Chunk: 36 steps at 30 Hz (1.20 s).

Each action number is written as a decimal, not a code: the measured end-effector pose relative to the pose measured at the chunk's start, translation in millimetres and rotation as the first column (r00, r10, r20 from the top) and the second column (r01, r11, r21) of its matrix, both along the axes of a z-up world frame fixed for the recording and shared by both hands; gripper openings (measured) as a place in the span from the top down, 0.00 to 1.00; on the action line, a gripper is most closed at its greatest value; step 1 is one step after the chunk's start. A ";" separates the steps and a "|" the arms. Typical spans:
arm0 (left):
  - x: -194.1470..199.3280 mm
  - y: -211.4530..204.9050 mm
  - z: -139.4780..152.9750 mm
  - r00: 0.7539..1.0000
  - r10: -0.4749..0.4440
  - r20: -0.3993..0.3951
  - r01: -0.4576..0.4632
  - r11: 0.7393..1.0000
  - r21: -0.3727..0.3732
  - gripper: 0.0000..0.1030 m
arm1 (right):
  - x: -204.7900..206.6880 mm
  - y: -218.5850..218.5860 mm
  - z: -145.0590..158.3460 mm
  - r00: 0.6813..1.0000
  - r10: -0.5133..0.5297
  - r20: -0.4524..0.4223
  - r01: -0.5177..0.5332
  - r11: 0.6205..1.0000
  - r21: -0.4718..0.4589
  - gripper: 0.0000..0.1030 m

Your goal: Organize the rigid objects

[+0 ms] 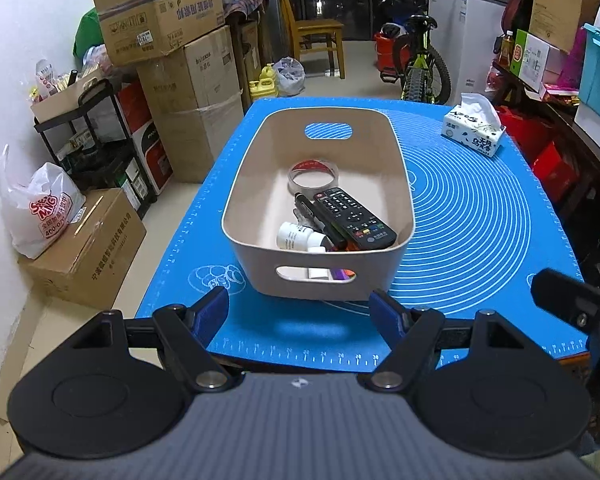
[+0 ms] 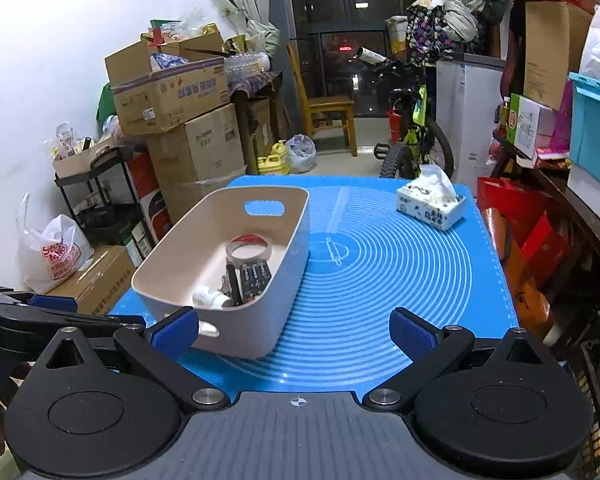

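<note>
Both tools are hanging with jaws apart, gripping nothing. The bin [image 1: 318, 216] is sitting just ahead of the left tool [image 1: 300, 312] and ahead-left of the right tool [image 2: 296, 330], holding a remote [image 1: 354, 218], tape roll [image 1: 314, 176] and bottle [image 1: 298, 236].

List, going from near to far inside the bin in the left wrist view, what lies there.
White plastic pill bottle at the near wall → black remote control → roll of clear tape with a red core, all inside the beige plastic bin.
</note>
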<state>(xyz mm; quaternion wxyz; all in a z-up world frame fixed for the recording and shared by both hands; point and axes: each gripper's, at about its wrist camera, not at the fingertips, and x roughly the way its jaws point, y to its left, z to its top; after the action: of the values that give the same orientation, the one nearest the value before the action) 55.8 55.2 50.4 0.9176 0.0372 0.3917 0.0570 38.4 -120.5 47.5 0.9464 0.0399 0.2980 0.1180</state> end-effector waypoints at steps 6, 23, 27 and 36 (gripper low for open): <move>-18.8 -8.5 -6.4 1.000 -0.008 0.014 0.007 1.000 0.008 0.25 | -24.0 -9.3 -7.1 1.000 -0.015 0.008 0.015 1.000 -0.012 0.02; -67.8 -25.5 -31.3 0.995 -0.043 0.089 0.042 0.999 0.017 0.25 | -75.4 -22.2 -35.6 0.998 -0.041 0.043 0.043 0.998 -0.043 0.02; -70.8 -25.7 -33.7 0.994 -0.039 0.104 0.037 0.999 0.016 0.25 | -81.4 -21.5 -38.6 0.997 -0.045 0.068 0.049 0.997 -0.059 0.02; -75.3 -23.4 -38.9 0.992 -0.020 0.122 0.019 1.000 0.011 0.25 | -86.6 -26.0 -47.9 0.996 -0.058 0.063 0.060 0.998 -0.028 0.02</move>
<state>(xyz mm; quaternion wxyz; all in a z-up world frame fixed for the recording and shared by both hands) -19.6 31.8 11.4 0.9402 0.0419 0.3341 0.0523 -48.2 -146.5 -0.4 0.9588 0.0305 0.2688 0.0869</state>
